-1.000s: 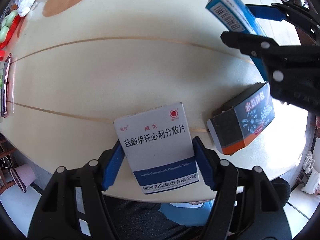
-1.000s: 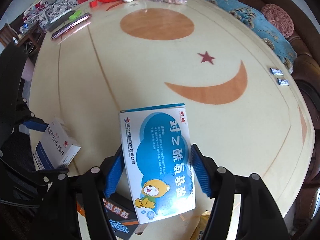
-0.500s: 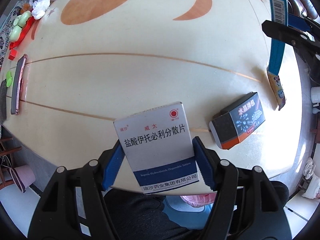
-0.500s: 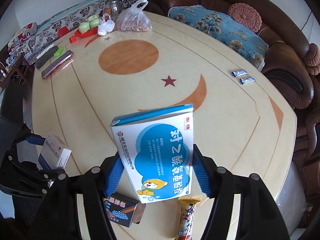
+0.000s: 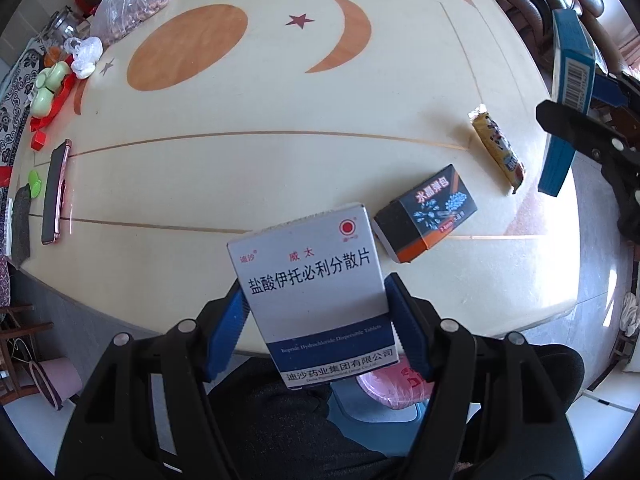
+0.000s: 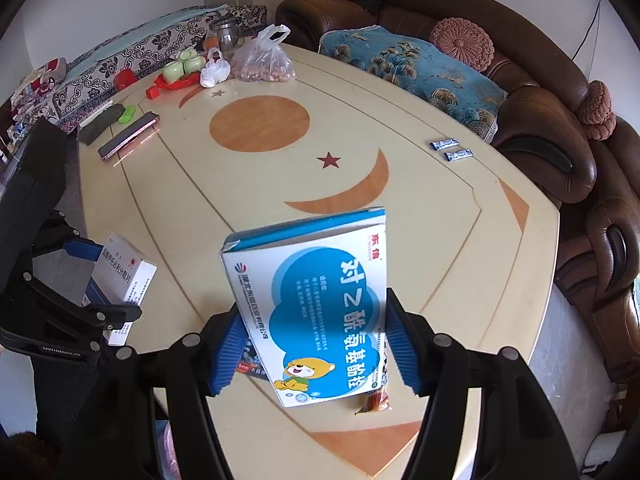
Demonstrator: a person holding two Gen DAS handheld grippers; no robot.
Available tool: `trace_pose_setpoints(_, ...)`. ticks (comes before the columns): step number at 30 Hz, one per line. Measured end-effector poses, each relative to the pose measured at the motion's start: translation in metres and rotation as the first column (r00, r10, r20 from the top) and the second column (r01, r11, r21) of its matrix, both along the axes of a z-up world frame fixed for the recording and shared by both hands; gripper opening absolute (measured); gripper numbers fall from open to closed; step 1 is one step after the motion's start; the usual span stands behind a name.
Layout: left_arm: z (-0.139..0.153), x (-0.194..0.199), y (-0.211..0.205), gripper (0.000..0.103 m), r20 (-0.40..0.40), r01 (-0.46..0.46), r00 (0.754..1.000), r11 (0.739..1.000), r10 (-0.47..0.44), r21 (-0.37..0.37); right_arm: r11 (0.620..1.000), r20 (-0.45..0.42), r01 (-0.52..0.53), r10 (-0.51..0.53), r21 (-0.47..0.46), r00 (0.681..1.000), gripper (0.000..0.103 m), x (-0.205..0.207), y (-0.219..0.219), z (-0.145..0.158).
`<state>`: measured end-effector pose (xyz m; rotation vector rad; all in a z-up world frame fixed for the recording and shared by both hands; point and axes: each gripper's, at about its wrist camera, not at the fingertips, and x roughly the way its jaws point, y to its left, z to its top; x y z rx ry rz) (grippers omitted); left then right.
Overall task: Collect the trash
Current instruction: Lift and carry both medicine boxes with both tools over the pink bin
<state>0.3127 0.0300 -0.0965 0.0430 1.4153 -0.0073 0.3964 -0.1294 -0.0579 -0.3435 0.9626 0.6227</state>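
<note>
grippers: left [image 5: 316,312] clamps grey box [image 5: 308,276], right [image 6: 310,336] clamps blue box [image 6: 316,304] | table [image 5: 280,168]: one black box [image 5: 430,210], one wrapper [image 5: 498,148]

**A family living room, seen across its table**

A cream table [image 6: 460,216] inlaid with an orange sun, star and crescent fills a home sitting room. A brown leather sofa [image 6: 560,128] with a blue patterned cushion [image 6: 412,68] curves behind it. A phone [image 6: 130,136], a bag of nuts [image 6: 262,66] and green cups [image 6: 184,66] lie about; pale floor tiles show below.
</note>
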Motion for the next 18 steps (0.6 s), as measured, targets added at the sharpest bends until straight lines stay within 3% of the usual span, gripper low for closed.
trace_pose_setpoints(18, 0.013, -0.1, -0.054, 0.067, 0.057, 0.194, 0.979, 0.981, -0.194, 0.004, 0.993, 0.0, 0.119, -0.119, 0.009, 0.993, 0.062, -0.142, -0.055, 0.009)
